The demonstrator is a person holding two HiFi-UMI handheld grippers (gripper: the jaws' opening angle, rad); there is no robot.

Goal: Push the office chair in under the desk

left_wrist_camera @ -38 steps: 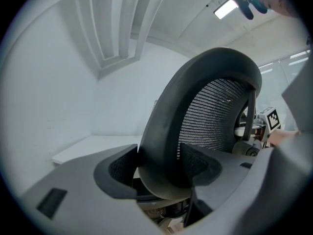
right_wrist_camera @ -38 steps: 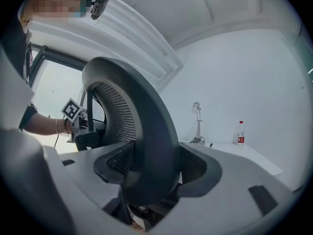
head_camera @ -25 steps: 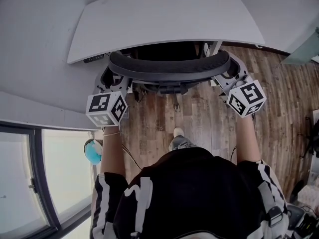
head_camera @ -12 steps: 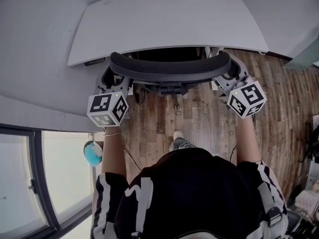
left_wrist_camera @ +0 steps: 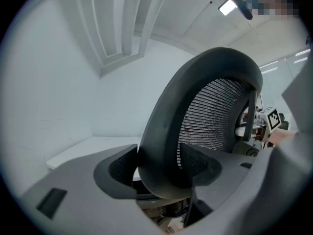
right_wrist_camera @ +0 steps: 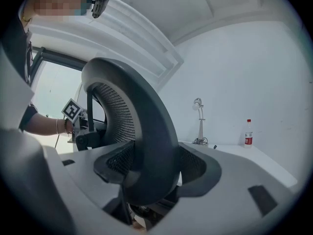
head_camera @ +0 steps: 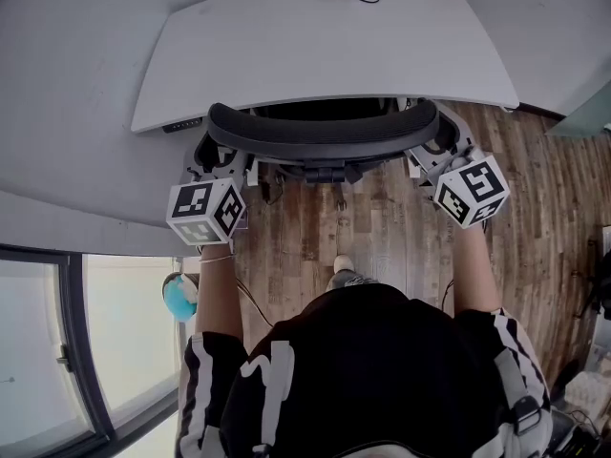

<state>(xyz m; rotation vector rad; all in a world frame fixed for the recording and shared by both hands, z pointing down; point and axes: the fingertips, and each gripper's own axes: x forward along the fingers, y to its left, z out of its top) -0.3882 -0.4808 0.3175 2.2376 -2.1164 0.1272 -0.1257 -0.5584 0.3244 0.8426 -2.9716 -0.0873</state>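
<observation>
With our left gripper (left_wrist_camera: 161,166) and right gripper (right_wrist_camera: 149,169) each closed tight on the chair back (head_camera: 325,128), an uneven push could twist it and jam it against the desk (head_camera: 325,41) edge.

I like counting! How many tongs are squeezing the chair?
2. The left tongs clamp the chair backrest at its left end; the right tongs clamp its right end. None seem hidden.

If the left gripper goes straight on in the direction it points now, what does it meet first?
The left gripper holds the chair backrest between its jaws, so that comes first. Beyond it, probably the white desk edge, though depth is unclear.
</observation>
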